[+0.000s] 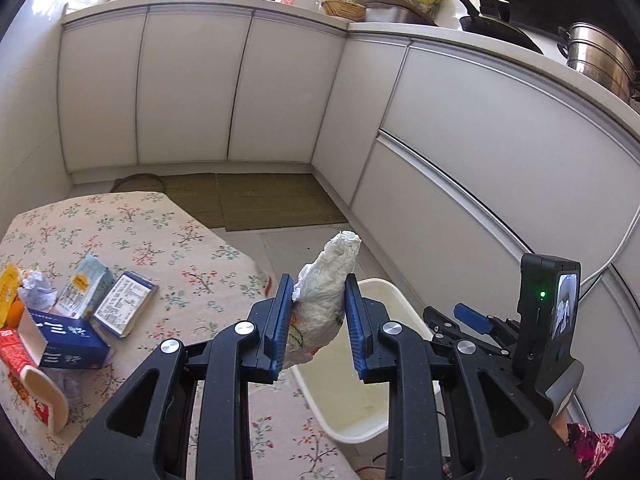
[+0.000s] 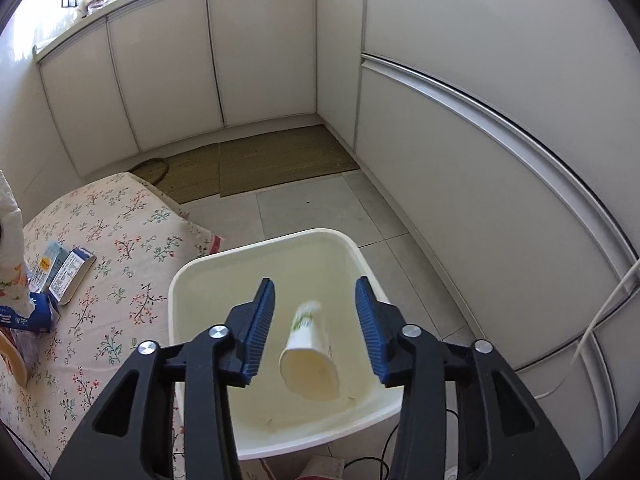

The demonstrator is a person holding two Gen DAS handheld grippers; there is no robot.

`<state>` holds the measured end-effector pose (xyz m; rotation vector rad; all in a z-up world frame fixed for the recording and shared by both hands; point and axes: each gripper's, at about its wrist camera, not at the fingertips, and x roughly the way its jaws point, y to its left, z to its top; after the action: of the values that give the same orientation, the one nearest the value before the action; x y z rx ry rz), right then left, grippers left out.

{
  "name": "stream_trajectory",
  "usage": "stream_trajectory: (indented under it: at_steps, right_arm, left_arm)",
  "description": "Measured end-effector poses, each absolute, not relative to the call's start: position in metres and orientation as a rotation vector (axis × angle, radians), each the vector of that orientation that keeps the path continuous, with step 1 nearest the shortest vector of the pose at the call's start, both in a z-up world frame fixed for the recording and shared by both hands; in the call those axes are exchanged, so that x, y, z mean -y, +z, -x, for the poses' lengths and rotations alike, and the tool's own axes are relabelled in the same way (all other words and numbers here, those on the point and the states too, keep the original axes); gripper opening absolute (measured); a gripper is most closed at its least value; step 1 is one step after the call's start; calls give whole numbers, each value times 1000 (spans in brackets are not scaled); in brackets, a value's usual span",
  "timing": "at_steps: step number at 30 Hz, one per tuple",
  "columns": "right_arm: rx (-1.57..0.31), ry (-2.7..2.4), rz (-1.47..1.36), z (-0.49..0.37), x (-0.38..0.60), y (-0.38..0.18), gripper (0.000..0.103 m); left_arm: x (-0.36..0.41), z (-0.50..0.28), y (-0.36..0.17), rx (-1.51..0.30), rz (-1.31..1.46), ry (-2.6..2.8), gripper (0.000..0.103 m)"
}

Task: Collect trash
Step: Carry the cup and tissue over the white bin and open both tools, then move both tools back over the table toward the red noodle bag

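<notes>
1. Here my left gripper (image 1: 318,320) is clamped on a crumpled white wad of tissue (image 1: 328,292), which sticks up between the blue pads, held just above the near edge of the white bin (image 1: 384,292).
2. My right gripper (image 2: 316,330) is released over the bin (image 2: 208,268); nothing touches its pads.
3. A paper cup (image 2: 310,354) shows blurred and tilted between the spread fingers, mouth toward me, inside the bin.
4. Beside the bin stands the table with the floral cloth (image 1: 160,240); more trash lies there: a dark blue box (image 1: 68,340), two small cartons (image 1: 108,300) and a red pack (image 1: 24,376).
5. Beyond the bin, straw mats (image 2: 280,160) lie by the white cabinets.
</notes>
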<state>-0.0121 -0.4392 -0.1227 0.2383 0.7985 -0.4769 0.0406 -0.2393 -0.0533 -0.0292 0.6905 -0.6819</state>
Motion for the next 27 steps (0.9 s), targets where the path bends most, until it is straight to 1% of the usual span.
stream_trajectory:
  at_steps: [2, 6, 8, 12, 18, 22, 24, 26, 27]
  right_arm:
    - [-786, -512, -261, 19, 451, -122, 62]
    - [-765, -567, -338, 35, 477, -118, 65]
    - [-746, -610, -362, 45, 489, -115, 68]
    - [-702, -698, -401, 66, 512, -107, 72]
    - [-663, -782, -440, 86, 535, -101, 73]
    - [-663, -795, -443, 88, 539, -101, 74]
    - [-659, -794, -428, 87, 536, -99, 75]
    - [-649, -793, -413, 85, 531, -97, 77]
    - [-645, -793, -405, 83, 529, -97, 78]
  left_arm:
    - [253, -41, -54, -699, 29, -705, 25]
    - [277, -42, -62, -736, 26, -750, 25]
    - [290, -45, -66, -760, 23, -768, 25]
    - [314, -47, -78, -806, 17, -804, 25]
    - [351, -47, -92, -854, -23, -836, 26]
    - [366, -49, -101, -893, -62, -826, 30]
    - [368, -49, -103, -901, -85, -805, 41]
    - [365, -47, -100, -887, -94, -776, 65]
    - [362, -47, -98, -873, -98, -754, 70]
